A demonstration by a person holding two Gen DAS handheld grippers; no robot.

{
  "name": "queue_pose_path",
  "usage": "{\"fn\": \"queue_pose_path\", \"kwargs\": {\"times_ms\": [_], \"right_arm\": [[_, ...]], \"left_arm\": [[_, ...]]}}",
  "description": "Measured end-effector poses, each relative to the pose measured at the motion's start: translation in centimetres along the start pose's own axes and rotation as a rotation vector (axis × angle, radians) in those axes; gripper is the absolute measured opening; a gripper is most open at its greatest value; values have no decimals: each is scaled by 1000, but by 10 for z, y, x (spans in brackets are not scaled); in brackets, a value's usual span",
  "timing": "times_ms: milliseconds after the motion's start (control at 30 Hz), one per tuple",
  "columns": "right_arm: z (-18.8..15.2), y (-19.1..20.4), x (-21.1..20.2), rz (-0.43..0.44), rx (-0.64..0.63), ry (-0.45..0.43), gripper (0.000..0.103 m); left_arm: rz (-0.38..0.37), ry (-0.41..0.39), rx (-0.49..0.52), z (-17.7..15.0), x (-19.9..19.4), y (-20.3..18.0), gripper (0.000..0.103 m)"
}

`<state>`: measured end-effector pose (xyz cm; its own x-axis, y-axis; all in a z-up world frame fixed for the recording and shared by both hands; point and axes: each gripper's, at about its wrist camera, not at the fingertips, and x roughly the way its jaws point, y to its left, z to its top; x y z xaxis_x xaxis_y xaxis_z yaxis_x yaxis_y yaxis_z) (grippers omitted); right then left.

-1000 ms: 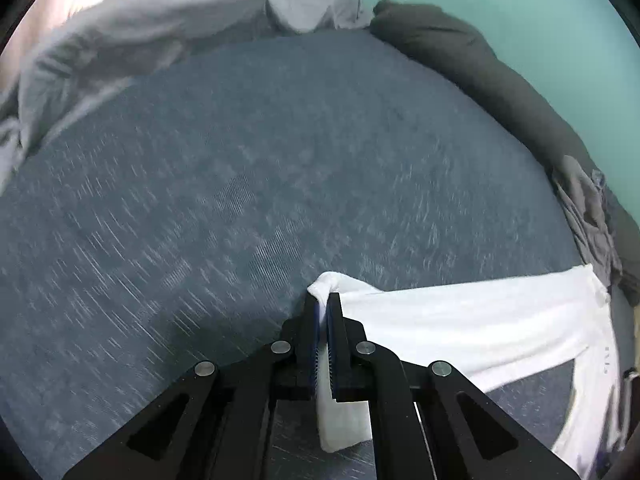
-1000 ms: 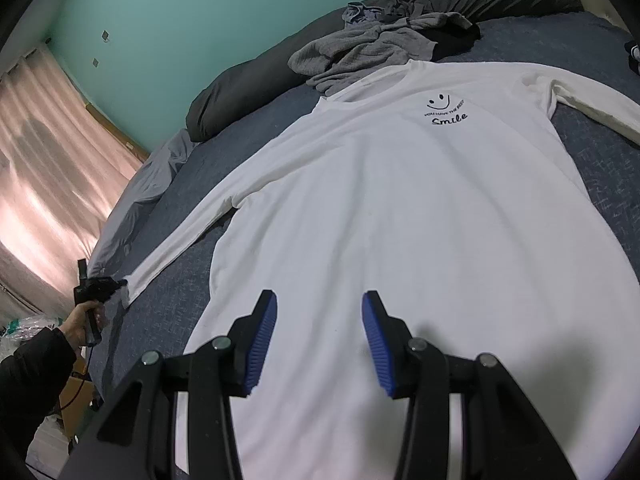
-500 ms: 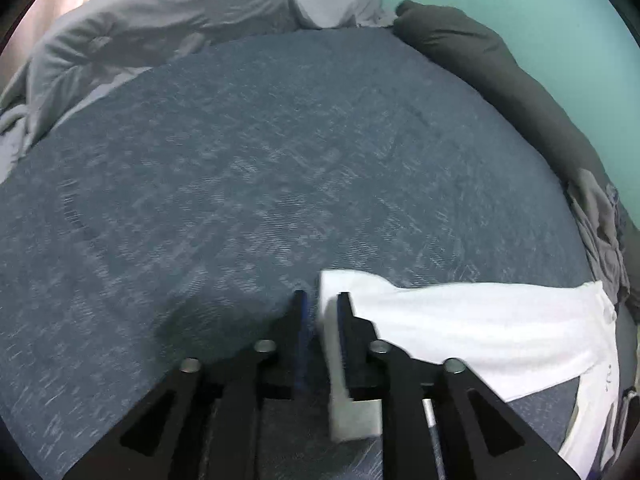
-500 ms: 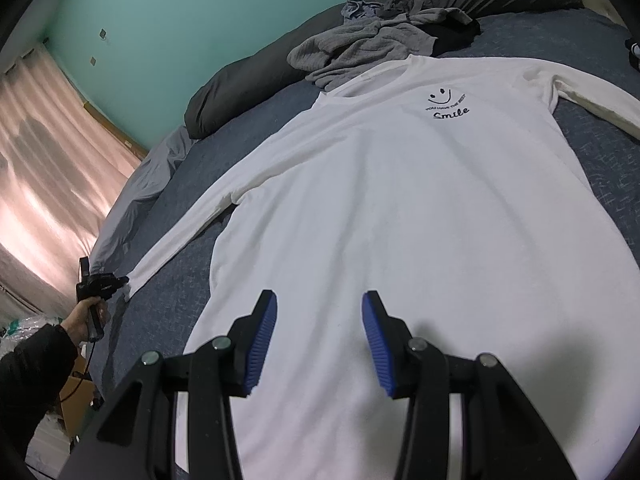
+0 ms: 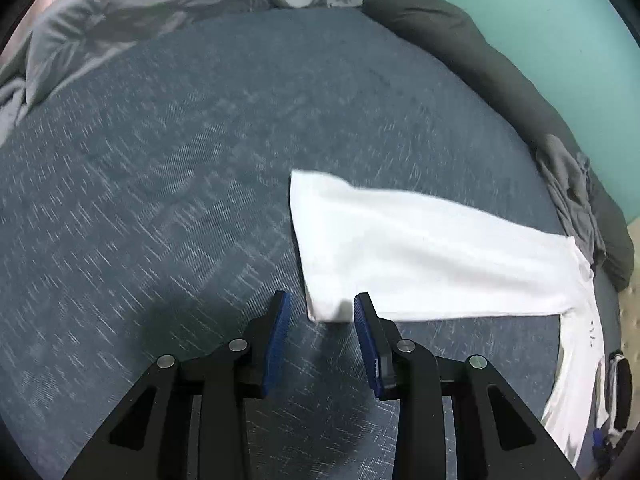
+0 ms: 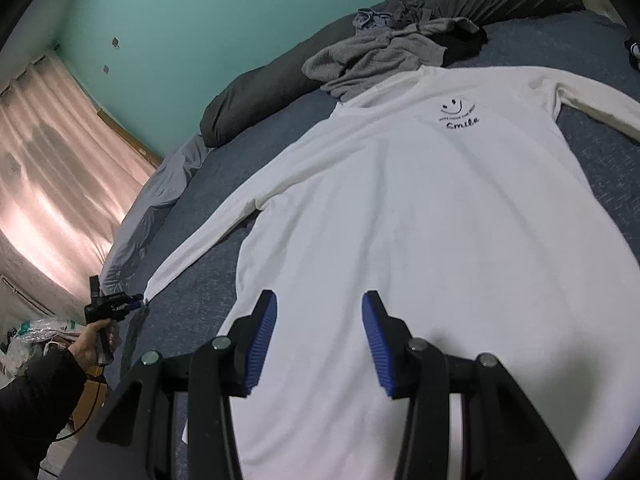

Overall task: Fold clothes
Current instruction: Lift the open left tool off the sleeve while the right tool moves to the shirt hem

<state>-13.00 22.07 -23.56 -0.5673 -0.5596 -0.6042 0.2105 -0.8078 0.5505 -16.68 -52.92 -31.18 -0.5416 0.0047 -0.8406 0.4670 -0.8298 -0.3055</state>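
A white long-sleeved shirt [image 6: 420, 232] with a "Smile" print lies flat, face up, on the blue-grey bed [image 6: 208, 264]. Its left sleeve [image 5: 420, 256] stretches straight out, cuff end flat on the bed. My left gripper [image 5: 320, 308] sits just behind the cuff's near corner. Its jaws are opening and the pads do not touch the cloth. The right wrist view also shows the left gripper [image 6: 134, 303] in a hand [image 6: 90, 342] at the sleeve's end. My right gripper [image 6: 320, 308] hovers open over the shirt's lower body, holding nothing.
A crumpled grey garment [image 6: 380, 56] lies by the shirt's collar. A dark long pillow [image 6: 260, 96] runs along the teal wall. A light grey sheet [image 5: 140, 12] is bunched at the bed's far end. Pink curtains [image 6: 52, 168] hang at the left, with plastic bags [image 6: 32, 332] below.
The left gripper went from shut on the sleeve cuff to open and drew back from it. The cuff now lies flat on the bed. The right gripper kept still.
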Motion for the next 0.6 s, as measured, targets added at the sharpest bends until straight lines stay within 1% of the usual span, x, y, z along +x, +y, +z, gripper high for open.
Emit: {"fn": "queue_pose_path", "kwargs": {"times_ms": [67,100,133,167,233,300,333,367,400,533,600], "right_arm": [[1,-1,-4,-4,1,-7,45],[1,-2,-6,-8,2,-9,45],[1,-5,-7,-12,6,-9,45],[1,-7,-7,-14,11,-9,45],[-1,-11,-8,-19,24,-9,45],[-3,-15,-8,-21,38,-9,45],[-4,-17,-8,-22,44,-9,45],[-5,-18,-9,-23,51,-7,45],[-6,-19,-9,-24,57,-6,45],[-8,-26,-16,-26,79,-10,45],[-7,-30,-25,-30,87,-15,45]], "left_arm": [[19,6,20,-4,4,0,35],[25,9,23,-5,5,1,26],[29,11,24,-5,5,3,12],[27,9,20,-6,3,5,7],[29,3,16,-7,0,9,5],[65,-7,35,-9,-6,9,4],[83,-13,36,-9,-9,12,3],[101,-20,37,-10,-12,14,0],[114,-23,34,-10,-14,17,0],[109,-19,0,-14,-24,33,0],[97,-20,28,-19,-34,26,0]]}}
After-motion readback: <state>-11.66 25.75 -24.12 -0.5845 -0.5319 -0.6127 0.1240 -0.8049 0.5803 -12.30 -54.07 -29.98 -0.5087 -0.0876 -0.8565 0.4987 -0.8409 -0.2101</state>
